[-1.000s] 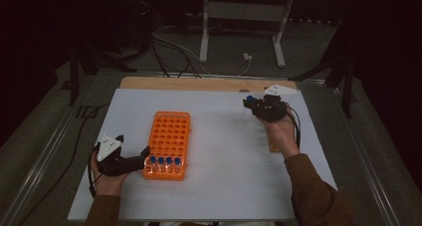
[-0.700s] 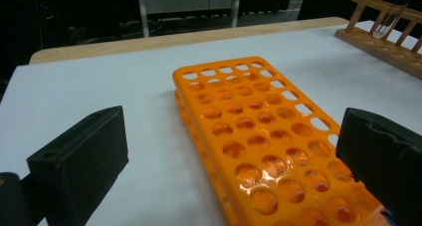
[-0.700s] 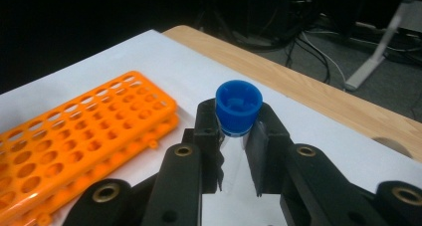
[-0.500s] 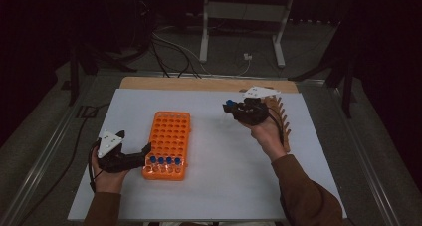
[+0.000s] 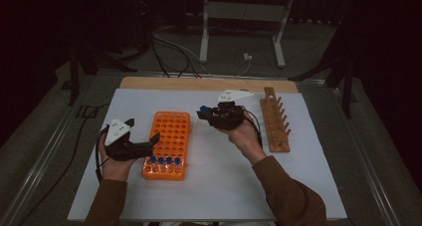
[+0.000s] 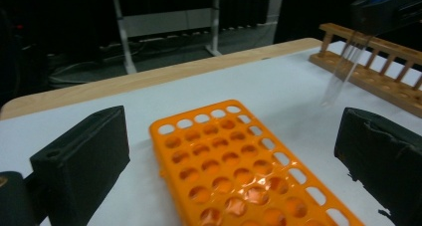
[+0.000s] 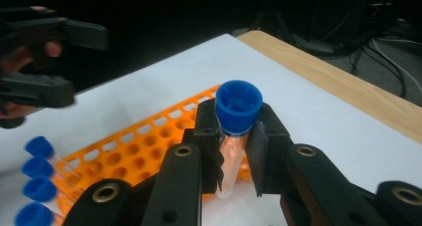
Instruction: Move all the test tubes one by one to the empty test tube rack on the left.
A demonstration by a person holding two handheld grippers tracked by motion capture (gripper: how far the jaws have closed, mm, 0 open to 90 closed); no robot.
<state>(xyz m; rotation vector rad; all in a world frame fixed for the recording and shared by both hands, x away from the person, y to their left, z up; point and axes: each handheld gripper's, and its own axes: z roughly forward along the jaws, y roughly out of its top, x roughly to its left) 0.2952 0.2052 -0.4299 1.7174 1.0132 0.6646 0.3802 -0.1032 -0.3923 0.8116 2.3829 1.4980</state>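
Palm-up, my right gripper (image 5: pixel 204 111) clamps a blue-capped tube (image 7: pixel 235 131) above the counter's (image 5: pixel 219 186) middle; my left gripper (image 5: pixel 144 136) gapes empty.

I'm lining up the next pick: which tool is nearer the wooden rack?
Right. The right tool, shut on a blue-capped tube, is over the mat between the orange rack and the wooden rack. The left tool is at the orange rack's far side.
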